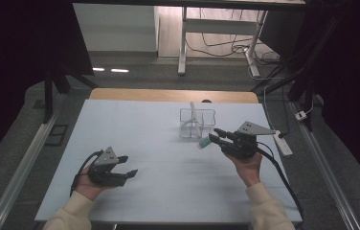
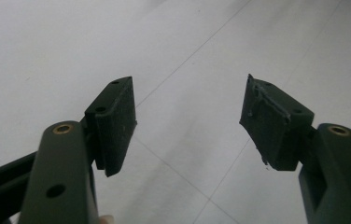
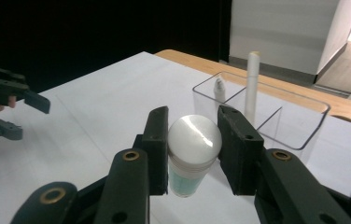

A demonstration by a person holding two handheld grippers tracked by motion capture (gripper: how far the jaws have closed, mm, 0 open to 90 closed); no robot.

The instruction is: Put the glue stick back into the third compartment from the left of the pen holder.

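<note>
Two black pads of the right tool (image 3: 193, 140) are clamped on a small bottle (image 3: 191, 161) with a rounded white cap and pale green body, held clear of the counter (image 1: 159, 143) just short of the clear plastic organizer (image 3: 276, 116). The grip sits high, up at the smooth cap, so I'd say the bottle could slide or swing out if the hand tilts. And the organizer is light, see-through stuff: catch its near wall on the way in and it may skid or tip, knocking the tall white stick (image 3: 252, 79) leaning in one compartment and the shorter item (image 3: 219, 88) beside it. Over on the other side, the left tool (image 1: 125, 167) hangs low over the counter with its jaws spread and nothing between them, well apart from the action. The counter is a plain white sheet over a wooden top. Beyond it lie grey floor, white desk legs, loose cables and a power strip (image 1: 283, 143), with dark curtains on both sides.
</note>
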